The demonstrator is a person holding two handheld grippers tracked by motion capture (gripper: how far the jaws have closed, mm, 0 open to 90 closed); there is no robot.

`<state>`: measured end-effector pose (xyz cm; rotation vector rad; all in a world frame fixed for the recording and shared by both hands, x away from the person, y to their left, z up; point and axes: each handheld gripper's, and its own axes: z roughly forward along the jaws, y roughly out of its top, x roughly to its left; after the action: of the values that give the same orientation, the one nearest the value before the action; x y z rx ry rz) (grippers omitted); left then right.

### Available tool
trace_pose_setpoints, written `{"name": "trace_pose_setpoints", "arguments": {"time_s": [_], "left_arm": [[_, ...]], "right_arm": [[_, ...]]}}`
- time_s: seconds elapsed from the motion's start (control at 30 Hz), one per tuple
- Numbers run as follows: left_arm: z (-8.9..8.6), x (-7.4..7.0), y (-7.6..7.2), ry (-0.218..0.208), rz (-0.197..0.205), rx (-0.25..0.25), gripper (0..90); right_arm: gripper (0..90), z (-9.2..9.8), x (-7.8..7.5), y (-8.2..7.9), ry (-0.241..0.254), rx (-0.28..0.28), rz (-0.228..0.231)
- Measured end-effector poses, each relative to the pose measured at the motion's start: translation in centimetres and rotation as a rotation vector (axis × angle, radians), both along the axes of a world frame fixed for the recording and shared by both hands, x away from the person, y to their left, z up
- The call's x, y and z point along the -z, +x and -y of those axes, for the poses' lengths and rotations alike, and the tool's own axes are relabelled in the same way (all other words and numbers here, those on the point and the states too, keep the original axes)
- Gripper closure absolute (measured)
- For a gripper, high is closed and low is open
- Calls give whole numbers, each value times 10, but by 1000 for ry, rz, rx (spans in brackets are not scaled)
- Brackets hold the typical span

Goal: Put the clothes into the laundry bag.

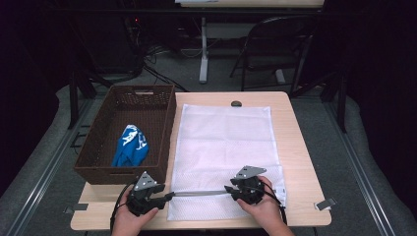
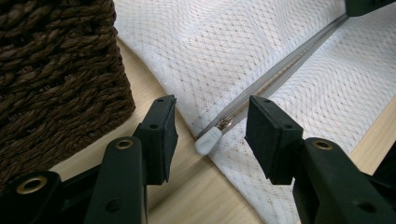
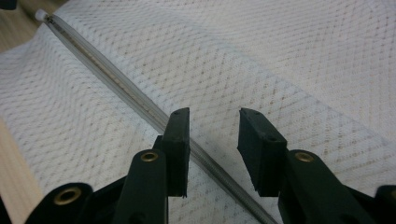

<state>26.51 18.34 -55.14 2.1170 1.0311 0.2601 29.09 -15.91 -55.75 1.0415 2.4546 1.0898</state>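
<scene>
A white mesh laundry bag lies flat on the wooden table, with a grey zipper running across its near end. My left gripper is at the zipper's left end. In the left gripper view it stands open, and the white zipper pull lies between the jaws, untouched. My right gripper is low over the zipper farther right. In the right gripper view it is open, and the zipper passes under its left jaw and between the two.
A brown woven basket stands at the bag's left, close to my left gripper, and holds a blue cloth. A small dark object sits at the table's far edge. Bare wood shows to the right of the bag.
</scene>
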Motion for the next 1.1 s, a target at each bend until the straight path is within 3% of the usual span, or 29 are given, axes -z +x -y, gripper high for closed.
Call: {"name": "trace_pose_setpoints", "arguments": {"time_s": [0.23,0.47,0.63,1.1], "left_arm": [[0,1,1,-3,-7,3,527],[0,1,0,-1,-6,3,527],[2,2,0,3,-2,6,527],[4,3,-1,9,-9,23,535]], "right_arm": [[628,-4,10,7,-3,-20,-19],[616,-10,18,6,-69,-59,-18],[628,-8,20,6,-47,-64,-24],[838,-7,19,7,-35,-54,-43]]}}
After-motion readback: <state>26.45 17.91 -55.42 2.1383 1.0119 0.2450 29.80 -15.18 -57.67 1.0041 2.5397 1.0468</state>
